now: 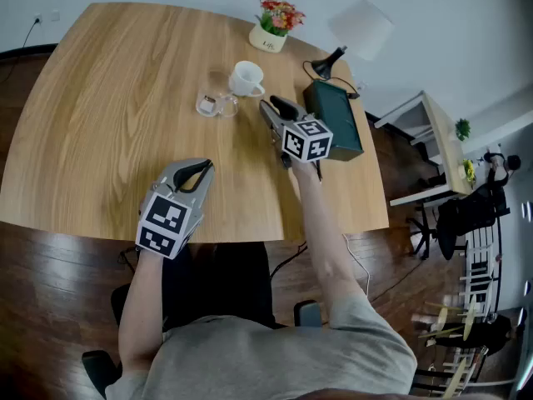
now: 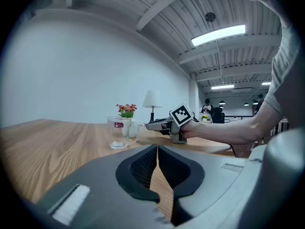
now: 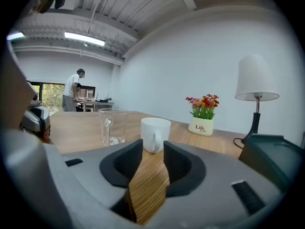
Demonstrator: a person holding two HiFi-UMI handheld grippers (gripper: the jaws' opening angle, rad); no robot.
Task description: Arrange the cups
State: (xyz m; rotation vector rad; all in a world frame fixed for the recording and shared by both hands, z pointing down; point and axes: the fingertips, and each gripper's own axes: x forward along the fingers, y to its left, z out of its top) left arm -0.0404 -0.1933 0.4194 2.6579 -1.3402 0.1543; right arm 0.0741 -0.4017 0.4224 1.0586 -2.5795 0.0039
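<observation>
So over at the worktop's (image 1: 100, 123) near edge, about 7 o'clock from the cups, there's the left gripper (image 1: 198, 170). In its own view the left gripper's fingers (image 2: 140, 168) are clenched tip to tip with nothing in them, just a sliver of wood grain showing below the tips. Up at its 12 o'clock stands the glass cup (image 1: 215, 104), upright, handle and a small red label on it, nobody touching it. Right beside that, at the glass's 1 o'clock, is the white mug (image 1: 246, 78), also upright; the two are close, and I can't tell if they touch. Then the right gripper (image 1: 275, 108) comes in from the mug's 5 o'clock, tips just short of it. In the right gripper view its fingers (image 3: 126, 163) are released and spread, with the mug (image 3: 155, 133) sitting just past the gap, handle turned toward the camera, not pinched. Further back at the mug's 1 o'clock is a little pot of flowers (image 1: 271, 32). Off to 3 o'clock there's a dark green box (image 1: 337, 119) next to the right arm, and a white-shaded lamp (image 1: 358, 27) behind it near the far edge.
</observation>
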